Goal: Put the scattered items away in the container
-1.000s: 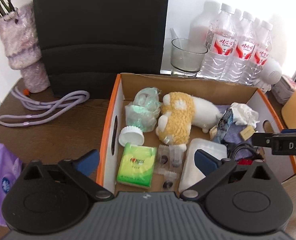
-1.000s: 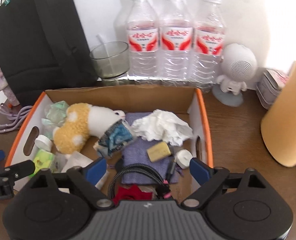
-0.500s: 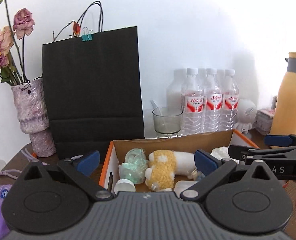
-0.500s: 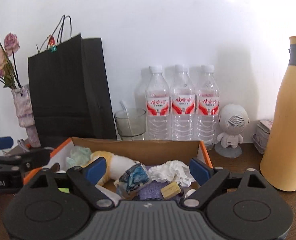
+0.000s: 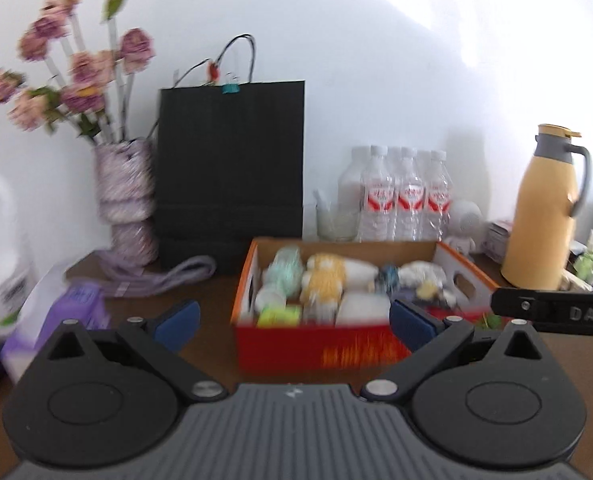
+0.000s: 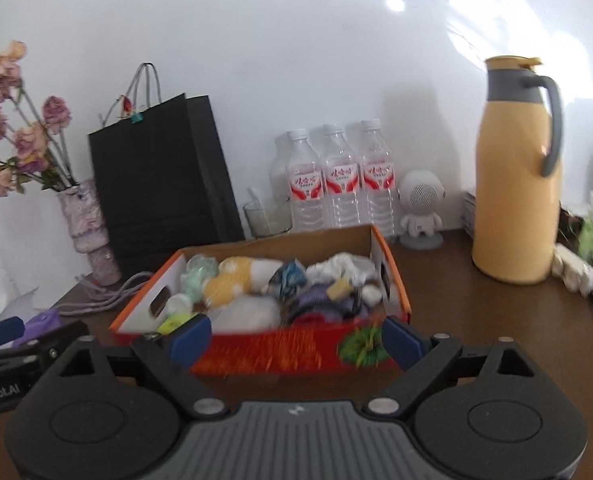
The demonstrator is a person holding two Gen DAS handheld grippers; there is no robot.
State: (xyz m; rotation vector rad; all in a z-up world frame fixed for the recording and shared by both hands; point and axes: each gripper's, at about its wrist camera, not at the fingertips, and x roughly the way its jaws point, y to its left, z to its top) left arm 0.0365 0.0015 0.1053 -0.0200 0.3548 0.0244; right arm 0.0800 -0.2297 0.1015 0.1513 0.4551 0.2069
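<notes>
An orange-rimmed cardboard box (image 5: 316,344) (image 6: 256,354) sits on the brown table, filled with a yellow-and-white plush toy (image 5: 324,276) (image 6: 232,280), a green tissue pack (image 5: 278,312), crumpled white tissue (image 6: 340,266), a white jar lid (image 5: 270,298) and other small items. My left gripper (image 5: 294,318) is open and empty, held back in front of the box. My right gripper (image 6: 296,338) is also open and empty, just before the box's front wall. A purple tissue pack (image 5: 78,304) lies on the table left of the box.
Behind the box stand a black paper bag (image 5: 230,172), a glass cup (image 5: 334,222), water bottles (image 6: 340,184), a small white robot figure (image 6: 420,208) and a yellow thermos (image 6: 516,176). A vase with dried roses (image 5: 126,200) and a purple cord (image 5: 164,278) are at left. Clutter lies at far right.
Both grippers have pulled back and up from over the box; it now sits farther off, with its front wall in view. Both stay open and empty.
</notes>
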